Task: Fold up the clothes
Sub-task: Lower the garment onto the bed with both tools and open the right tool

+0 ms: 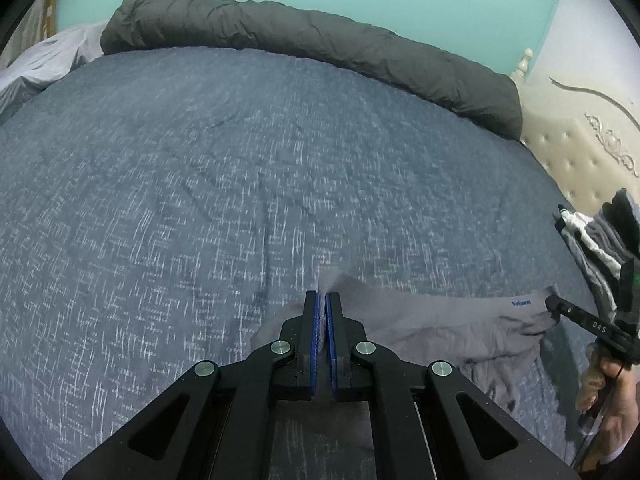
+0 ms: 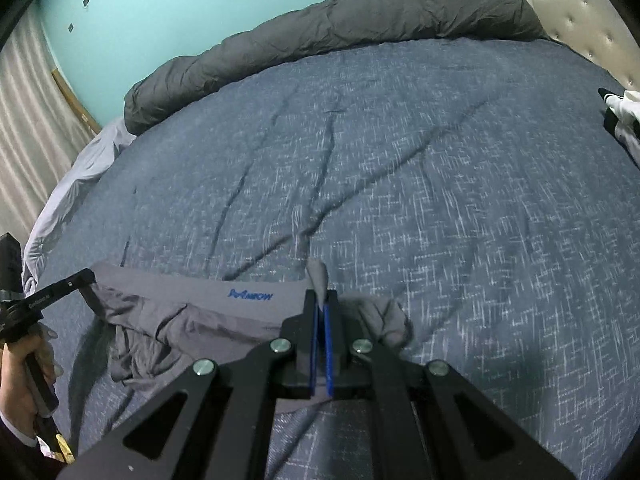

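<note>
Both grippers, left [image 1: 323, 298] and right [image 2: 322, 300], pinch opposite waistband corners of grey underwear [image 2: 192, 312], stretched sideways across the blue bedspread [image 1: 240, 160], with a clothes pile [image 1: 600, 248] nearby at the right.

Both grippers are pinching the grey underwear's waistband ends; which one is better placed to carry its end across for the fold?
Probably the left gripper. It pinches a neat waistband corner of the grey underwear. The right gripper holds bunched fabric, and a clothes pile lies beyond that side.
</note>
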`<move>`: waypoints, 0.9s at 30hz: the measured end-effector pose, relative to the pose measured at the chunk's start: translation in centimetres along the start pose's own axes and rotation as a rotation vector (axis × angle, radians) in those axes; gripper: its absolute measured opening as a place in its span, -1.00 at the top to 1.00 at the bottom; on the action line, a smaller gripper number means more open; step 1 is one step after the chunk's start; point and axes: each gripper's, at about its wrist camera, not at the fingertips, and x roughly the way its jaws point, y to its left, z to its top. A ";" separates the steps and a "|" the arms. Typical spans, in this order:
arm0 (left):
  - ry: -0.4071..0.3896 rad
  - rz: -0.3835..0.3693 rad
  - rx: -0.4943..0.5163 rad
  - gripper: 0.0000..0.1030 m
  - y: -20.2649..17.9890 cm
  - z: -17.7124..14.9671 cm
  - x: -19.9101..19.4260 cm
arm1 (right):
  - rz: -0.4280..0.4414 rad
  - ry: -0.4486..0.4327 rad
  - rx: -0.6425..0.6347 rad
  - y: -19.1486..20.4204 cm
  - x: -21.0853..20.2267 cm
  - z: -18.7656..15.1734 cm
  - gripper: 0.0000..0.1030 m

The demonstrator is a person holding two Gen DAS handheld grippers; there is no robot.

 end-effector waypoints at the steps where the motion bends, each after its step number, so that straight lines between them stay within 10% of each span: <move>1: -0.002 0.001 -0.001 0.93 0.1 0.0 -0.2 | 0.003 -0.005 0.002 -0.1 -0.2 -0.1 0.96; 14: 0.074 -0.010 -0.035 0.93 1.7 -2.3 -0.3 | 0.050 0.122 -0.029 -0.2 -0.6 -2.3 0.95; 27: 0.068 0.007 -0.032 0.87 1.4 -2.7 -0.7 | 0.173 0.053 0.082 -2.0 -2.3 -1.2 0.85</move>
